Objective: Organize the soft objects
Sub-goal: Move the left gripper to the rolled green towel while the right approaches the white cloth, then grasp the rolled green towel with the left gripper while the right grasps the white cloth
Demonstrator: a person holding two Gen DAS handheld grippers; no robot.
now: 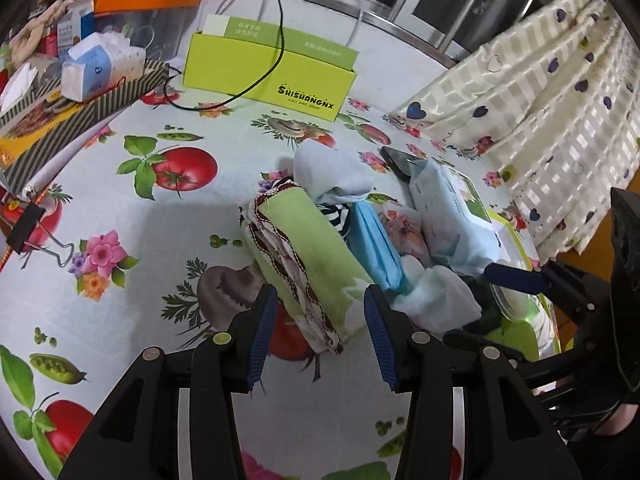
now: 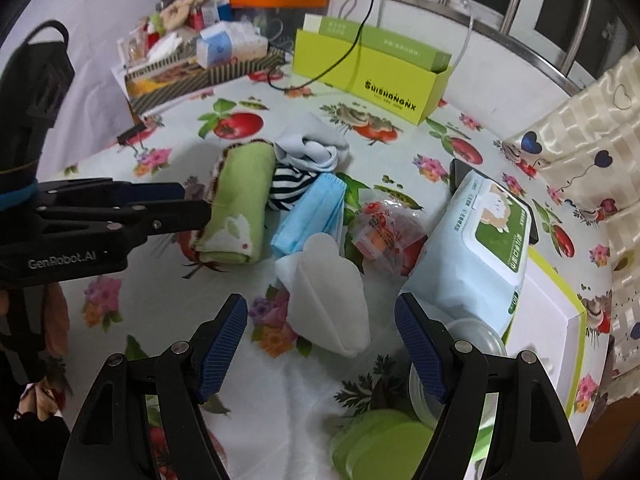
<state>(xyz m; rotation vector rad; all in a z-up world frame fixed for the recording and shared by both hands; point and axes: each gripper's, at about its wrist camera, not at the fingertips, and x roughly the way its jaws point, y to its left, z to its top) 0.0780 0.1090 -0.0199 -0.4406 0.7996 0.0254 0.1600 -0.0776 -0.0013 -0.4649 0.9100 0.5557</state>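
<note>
On the fruit-printed surface [image 1: 132, 208], the rolled green cotton towel [image 1: 308, 264] lies mid-frame, long axis running away from the left gripper [image 1: 320, 332], whose released jaws straddle its near end; the right gripper [image 2: 322, 344] gapes over the folded white pad [image 2: 324, 300].

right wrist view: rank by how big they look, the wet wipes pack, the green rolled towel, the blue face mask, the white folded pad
1. wet wipes pack, clearly largest.
2. green rolled towel.
3. white folded pad and blue face mask look about alike; the pad lies nearer the camera, so I would not rank them.
</note>
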